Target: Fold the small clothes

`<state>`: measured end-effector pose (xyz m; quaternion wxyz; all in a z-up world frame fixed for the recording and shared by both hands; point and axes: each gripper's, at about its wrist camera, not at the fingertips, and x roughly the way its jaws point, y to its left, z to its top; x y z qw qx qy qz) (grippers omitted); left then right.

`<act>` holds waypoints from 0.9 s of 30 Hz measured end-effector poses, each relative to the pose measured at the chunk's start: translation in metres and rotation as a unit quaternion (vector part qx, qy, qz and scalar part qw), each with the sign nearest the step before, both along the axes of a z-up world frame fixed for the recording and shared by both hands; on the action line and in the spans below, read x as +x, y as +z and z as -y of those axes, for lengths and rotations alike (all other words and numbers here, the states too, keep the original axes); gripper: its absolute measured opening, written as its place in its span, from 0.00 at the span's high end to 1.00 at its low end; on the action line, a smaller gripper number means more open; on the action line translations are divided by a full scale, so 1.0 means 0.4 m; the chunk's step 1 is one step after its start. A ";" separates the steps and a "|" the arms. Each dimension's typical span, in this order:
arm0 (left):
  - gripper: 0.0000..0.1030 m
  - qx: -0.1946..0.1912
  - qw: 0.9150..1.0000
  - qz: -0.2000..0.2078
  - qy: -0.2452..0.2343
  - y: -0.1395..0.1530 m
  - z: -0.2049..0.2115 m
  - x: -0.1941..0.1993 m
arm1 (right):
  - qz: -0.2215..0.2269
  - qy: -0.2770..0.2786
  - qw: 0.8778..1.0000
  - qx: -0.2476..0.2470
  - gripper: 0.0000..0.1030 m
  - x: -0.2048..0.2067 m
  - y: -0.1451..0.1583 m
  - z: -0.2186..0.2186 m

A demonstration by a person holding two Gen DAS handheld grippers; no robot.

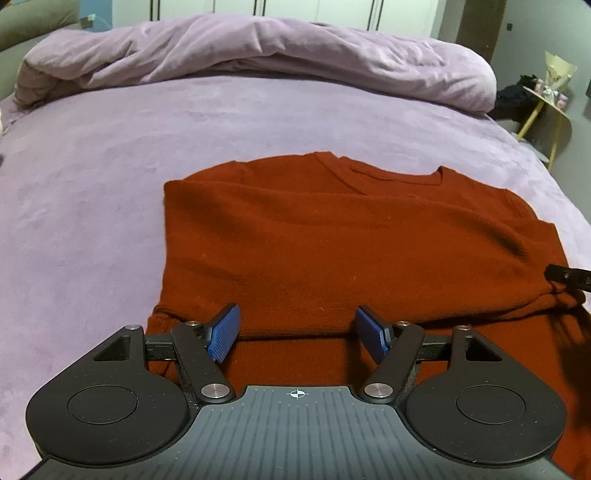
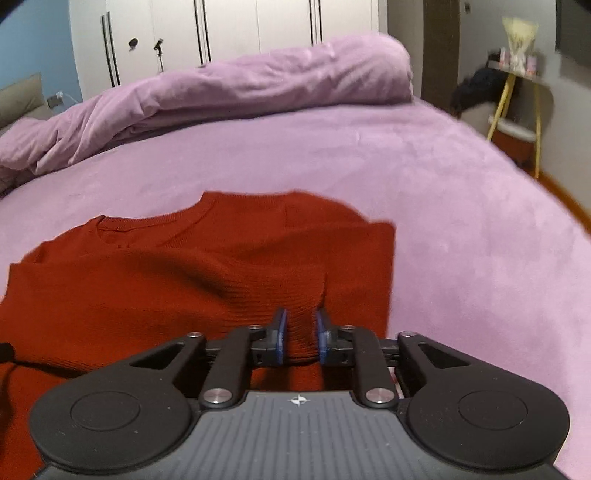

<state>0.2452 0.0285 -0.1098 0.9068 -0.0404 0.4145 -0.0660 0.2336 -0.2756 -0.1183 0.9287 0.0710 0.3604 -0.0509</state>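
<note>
A dark red knit sweater (image 1: 332, 236) lies on the purple bed, neck away from me, its sides folded in. My left gripper (image 1: 297, 332) is open just above the near hem, its blue pads wide apart and empty. My right gripper (image 2: 300, 334) is shut on a raised fold of the sweater (image 2: 184, 273) near its right edge, and cloth bunches between the blue pads. A black tip of the right gripper (image 1: 569, 277) shows at the right edge of the left wrist view.
The purple bed sheet (image 1: 92, 184) spreads all around the sweater. A rumpled purple duvet (image 1: 258, 51) lies across the far side. A yellow-legged side table (image 2: 517, 92) stands beyond the bed's right edge. White wardrobe doors (image 2: 221, 33) are behind.
</note>
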 end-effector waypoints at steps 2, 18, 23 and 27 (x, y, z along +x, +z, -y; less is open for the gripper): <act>0.28 -0.002 1.000 0.001 -0.001 0.001 -0.002 -0.001 | 0.008 0.004 1.000 0.012 0.82 -0.005 0.009 0.001; 0.28 0.003 1.000 -0.002 0.008 0.008 -0.006 0.006 | 0.008 -0.023 0.995 -0.096 0.98 -0.001 -0.005 -0.004; 0.28 0.001 1.000 0.012 0.019 0.029 -0.014 0.005 | 0.028 -0.055 0.996 -0.069 0.95 -0.023 0.029 0.011; 0.28 0.014 1.000 -0.006 0.025 0.008 0.005 0.031 | 0.062 0.004 0.997 -0.052 0.92 -0.034 0.046 -0.031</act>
